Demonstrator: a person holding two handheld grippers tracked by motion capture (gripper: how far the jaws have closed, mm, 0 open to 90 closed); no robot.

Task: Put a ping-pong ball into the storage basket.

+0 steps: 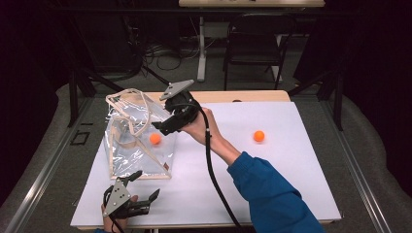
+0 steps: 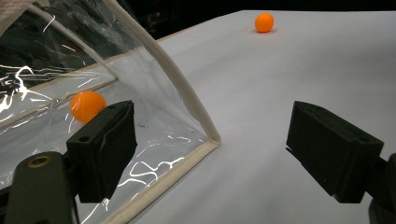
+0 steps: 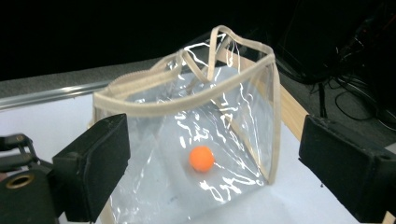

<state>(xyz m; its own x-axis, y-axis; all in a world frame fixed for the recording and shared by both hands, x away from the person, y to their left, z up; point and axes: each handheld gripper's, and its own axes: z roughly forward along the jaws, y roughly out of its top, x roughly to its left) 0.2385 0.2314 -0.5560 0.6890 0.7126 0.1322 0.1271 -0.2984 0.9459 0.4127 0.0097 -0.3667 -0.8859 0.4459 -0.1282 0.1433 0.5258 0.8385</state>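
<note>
While sitting inside the clear bag (image 1: 138, 141), ball (image 1: 155, 139) rests on the bag floor near the right wall; second ball (image 1: 259, 136) lies free on the sheet (image 1: 272, 184), well apart to the right. Likely very light, hard, smooth and round, so prone to rolling or squirting out of a pinch; best taken across the middle, jaws square, gentle squeeze. Bag probably soft and crinkly, stiff only along the tan trim (image 2: 187, 100) and handles (image 3: 219, 42), so liable to shift or sag if nudged; best steadied by the trim. Right gripper (image 1: 163, 127) hovers at the bag's upper right edge, jaws wide with nothing between them. Left gripper (image 1: 141, 187) lies low by the bag's near corner, jaws wide and empty, one on each side of the corner trim without touching. Sheet is white, flat and matte, offering little to stop a roll, laid over a wooden table (image 1: 243, 95). Beyond: dark room, black chair (image 1: 255, 41), cables on grey floor (image 1: 175, 73).
</note>
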